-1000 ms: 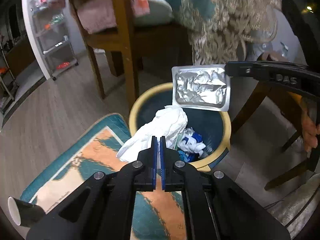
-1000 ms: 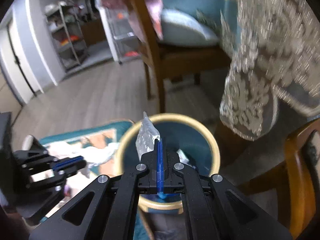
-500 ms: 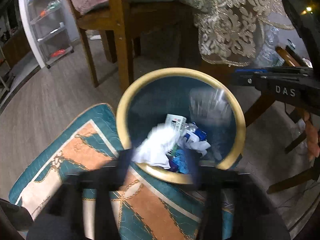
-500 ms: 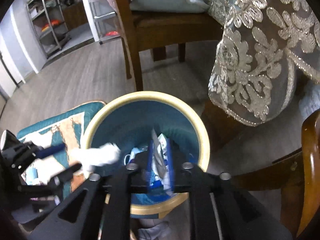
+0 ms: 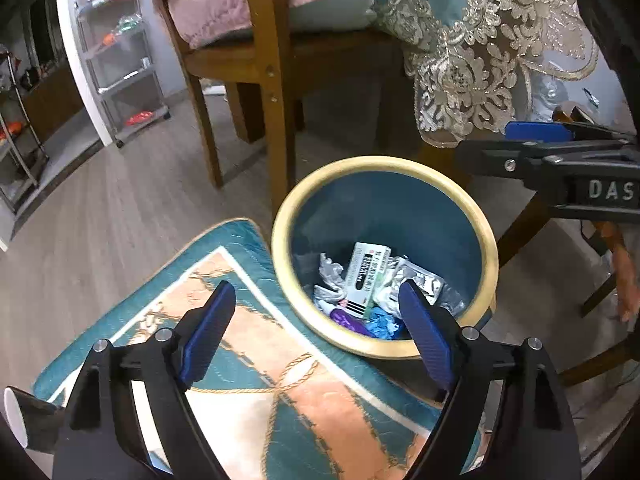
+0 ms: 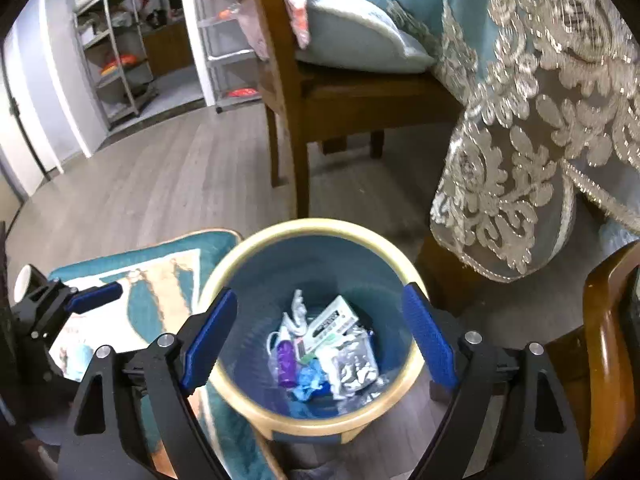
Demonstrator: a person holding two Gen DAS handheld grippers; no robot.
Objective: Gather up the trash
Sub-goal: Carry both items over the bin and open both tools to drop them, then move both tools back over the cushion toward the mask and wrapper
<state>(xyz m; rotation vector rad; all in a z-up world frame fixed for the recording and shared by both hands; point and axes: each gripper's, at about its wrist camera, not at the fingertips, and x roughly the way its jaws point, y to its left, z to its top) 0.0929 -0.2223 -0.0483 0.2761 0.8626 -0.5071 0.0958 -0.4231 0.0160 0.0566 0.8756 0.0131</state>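
A teal bin with a cream rim (image 5: 384, 162) (image 6: 316, 226) stands on the floor below both grippers. Inside lie a silver foil packet (image 5: 424, 280) (image 6: 356, 360), a white box (image 5: 366, 272) (image 6: 332, 322), crumpled white tissue (image 5: 330, 272) (image 6: 296, 312) and a purple item (image 6: 286, 360). My left gripper (image 5: 314, 292) hangs over the bin's near-left rim, jaws opening, nothing between them. My right gripper (image 6: 318, 294) is right above the bin, jaws opening too, and holds nothing. One of its blue pads (image 5: 536, 131) shows at the right of the left wrist view.
A wooden chair (image 5: 276, 120) with cushions stands just behind the bin. A lace tablecloth (image 5: 472, 60) hangs at the right. A teal and orange rug (image 5: 280, 400) lies left of the bin, with a paper cup (image 5: 16, 420) at its corner. Metal shelves (image 5: 120, 60) stand far left.
Both grippers went from shut to wide open. The white tissue left the left gripper and the foil packet left the right one; both now lie inside the bin.
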